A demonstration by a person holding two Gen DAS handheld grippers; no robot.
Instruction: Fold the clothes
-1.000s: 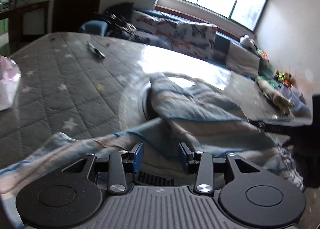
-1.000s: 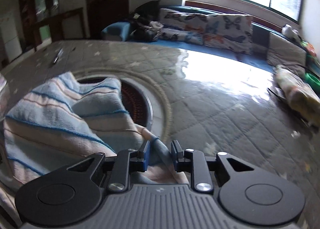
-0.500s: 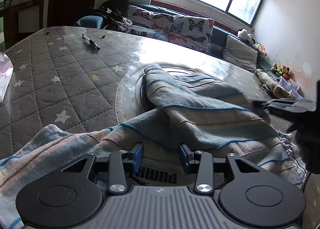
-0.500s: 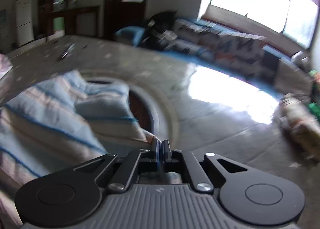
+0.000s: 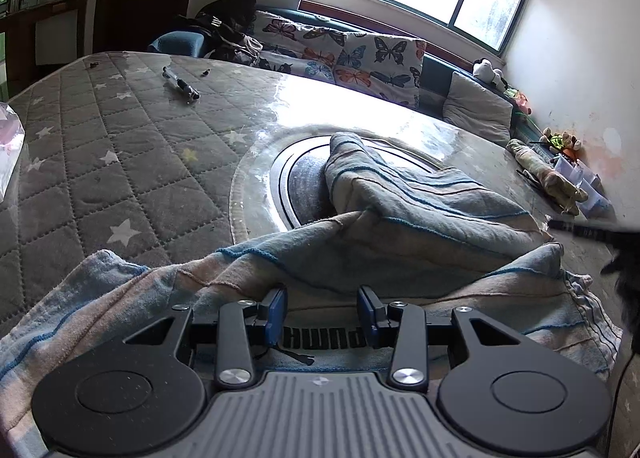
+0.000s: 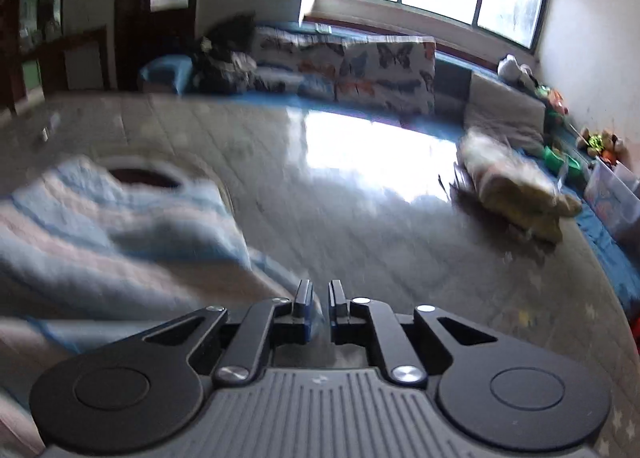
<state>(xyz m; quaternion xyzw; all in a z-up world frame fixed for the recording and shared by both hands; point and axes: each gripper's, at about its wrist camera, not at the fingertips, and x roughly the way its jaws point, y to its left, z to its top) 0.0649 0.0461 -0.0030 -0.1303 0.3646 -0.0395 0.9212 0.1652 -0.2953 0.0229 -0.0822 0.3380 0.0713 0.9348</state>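
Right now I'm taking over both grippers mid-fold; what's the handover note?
Left gripper: open, low over the striped shirt, logo showing between its fingers, nothing gripped.
Right gripper: jaws slightly apart at the shirt's edge; the view is blurred, so the grip can't be confirmed.
The shirt lies bunched on the quilted table, partly over the round inset.
Done: no neat fold visible.
Left: spread it flat, then fold.

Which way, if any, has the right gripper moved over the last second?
Yes, the right gripper went rightward: the round inset and rolled bundle now sit further left in its view.
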